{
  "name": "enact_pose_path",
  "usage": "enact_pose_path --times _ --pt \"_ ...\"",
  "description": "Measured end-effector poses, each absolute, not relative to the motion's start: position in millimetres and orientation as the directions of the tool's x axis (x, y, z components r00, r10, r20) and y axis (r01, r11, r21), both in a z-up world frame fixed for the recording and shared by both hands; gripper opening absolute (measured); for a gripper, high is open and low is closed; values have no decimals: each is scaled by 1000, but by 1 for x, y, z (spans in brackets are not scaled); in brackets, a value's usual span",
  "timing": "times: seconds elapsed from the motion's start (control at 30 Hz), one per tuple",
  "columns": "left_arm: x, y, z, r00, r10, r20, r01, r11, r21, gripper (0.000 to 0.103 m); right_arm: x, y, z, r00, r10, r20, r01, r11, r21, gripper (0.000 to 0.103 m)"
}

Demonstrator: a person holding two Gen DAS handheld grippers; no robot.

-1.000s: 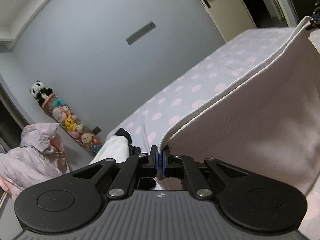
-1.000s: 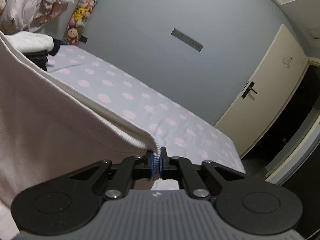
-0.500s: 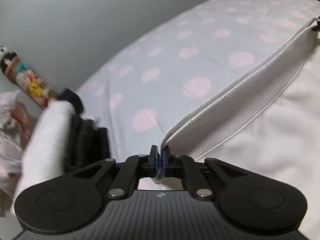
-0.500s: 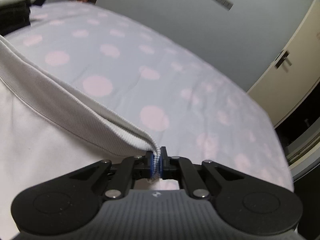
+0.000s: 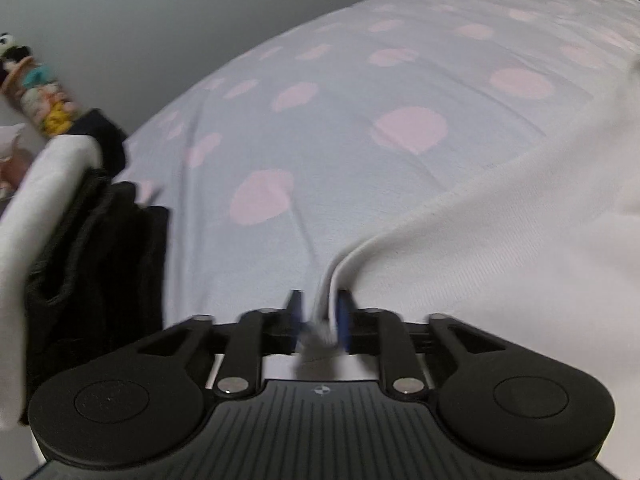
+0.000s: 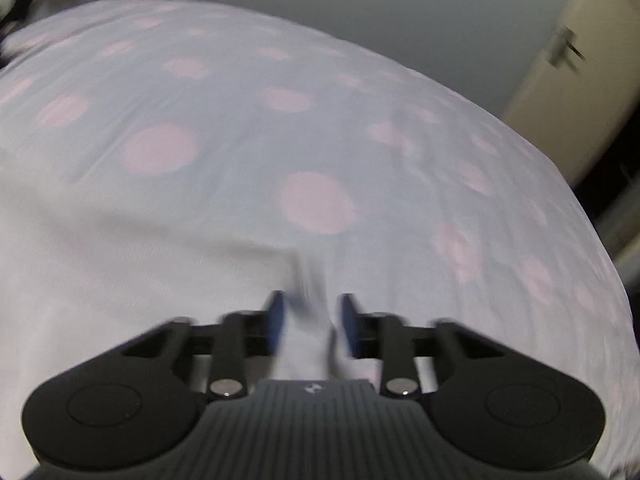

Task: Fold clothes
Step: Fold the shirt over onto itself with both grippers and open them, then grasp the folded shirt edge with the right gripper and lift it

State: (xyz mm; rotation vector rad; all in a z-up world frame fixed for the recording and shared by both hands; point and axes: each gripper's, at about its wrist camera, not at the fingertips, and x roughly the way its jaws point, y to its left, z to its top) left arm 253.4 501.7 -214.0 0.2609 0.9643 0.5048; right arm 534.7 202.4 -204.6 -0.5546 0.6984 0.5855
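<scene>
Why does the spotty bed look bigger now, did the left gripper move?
Yes. The left gripper went down toward the spotted bedsheet, which now fills the view, and its jaws opened around the white garment.

L gripper (image 5: 319, 312) jaws apart | white garment (image 5: 500, 248) hem betw. fingers | dotted bedsheet (image 5: 320, 92) | folded stack (image 5: 72, 240) left

The left wrist camera sat just behind the black two-finger left gripper (image 5: 319, 312), low and close over the grey bedsheet with pink dots (image 5: 360, 92), facing along the bed toward a grey wall. A stack of black and white folded clothes (image 5: 80, 248) filled its left edge. The right wrist camera looked from behind the black right gripper (image 6: 310, 316), equally near the bed, facing the wall and a cream door (image 6: 576, 80). Both views shared the dotted sheet and the white garment (image 5: 500, 248).
</scene>
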Motion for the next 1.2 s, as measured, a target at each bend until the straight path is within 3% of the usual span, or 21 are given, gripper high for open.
enact_pose_path --times 0.17,0.33,0.47,0.67,0.87,0.93,1.03,1.2 --pt "221 497 -178 468 536 -703 -392 839 378 48 546 151 -167 577 323 -750 -551 832 -66 42" --pt "174 480 -150 477 520 -708 -499 824 269 49 530 89 -155 509 407 -759 -475 868 146 53" --pt "147 470 -145 478 498 -724 -585 795 161 49 513 59 -175 467 427 -774 -429 875 224 65" --pt "115 460 -160 485 471 -737 -690 724 8 49 502 35 -206 427 445 -787 -374 879 295 67" --pt "101 464 -185 457 484 -746 -749 662 -29 49 506 45 -223 405 491 -771 -366 860 355 68" --pt "100 469 -190 452 492 -744 -753 658 -22 49 505 50 -228 415 479 -774 -370 866 337 66" --pt "99 477 -196 441 504 -743 -761 648 -12 49 503 58 -234 443 453 -774 -375 877 299 54" --pt "96 489 -204 430 492 -756 -783 620 -42 49 492 74 -231 469 417 -779 -433 877 209 20"
